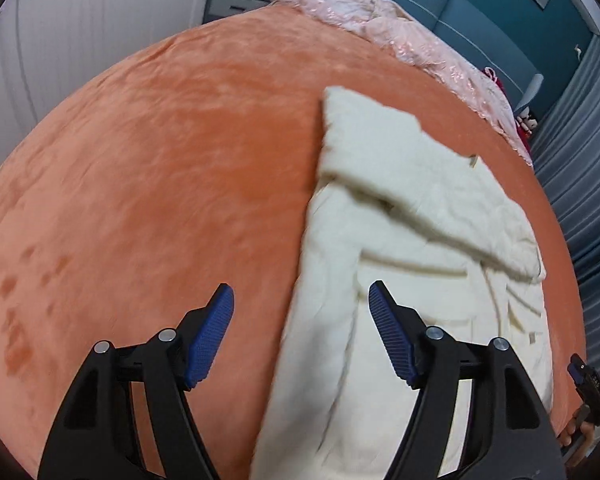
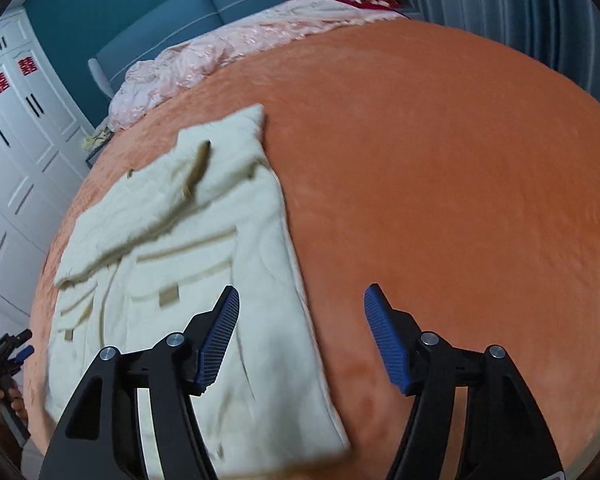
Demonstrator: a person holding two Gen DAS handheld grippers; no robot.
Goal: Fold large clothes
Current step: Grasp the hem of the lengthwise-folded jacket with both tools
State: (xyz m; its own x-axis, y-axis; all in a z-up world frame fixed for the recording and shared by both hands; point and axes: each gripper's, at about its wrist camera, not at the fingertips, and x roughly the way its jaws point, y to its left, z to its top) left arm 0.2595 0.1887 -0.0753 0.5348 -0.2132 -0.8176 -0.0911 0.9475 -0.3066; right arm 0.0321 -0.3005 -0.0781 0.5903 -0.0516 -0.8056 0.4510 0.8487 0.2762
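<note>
Lying folded on orange bedspread (image 2: 440, 168), cream coat (image 2: 204, 248), both grippers open

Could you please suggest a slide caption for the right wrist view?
Open right gripper above a cream coat lying partly folded on an orange bedspread.

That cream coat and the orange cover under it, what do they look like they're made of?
The cream coat looks like soft, matte, padded or fleecy fabric: it lies in thick, rounded folds, with tan trim strips and a small tan patch. The orange cover looks like plush, velvety fleece: its short nap shows lighter and darker brushed streaks with a faint sheen. Exact fibres cannot be told from the pictures.
</note>
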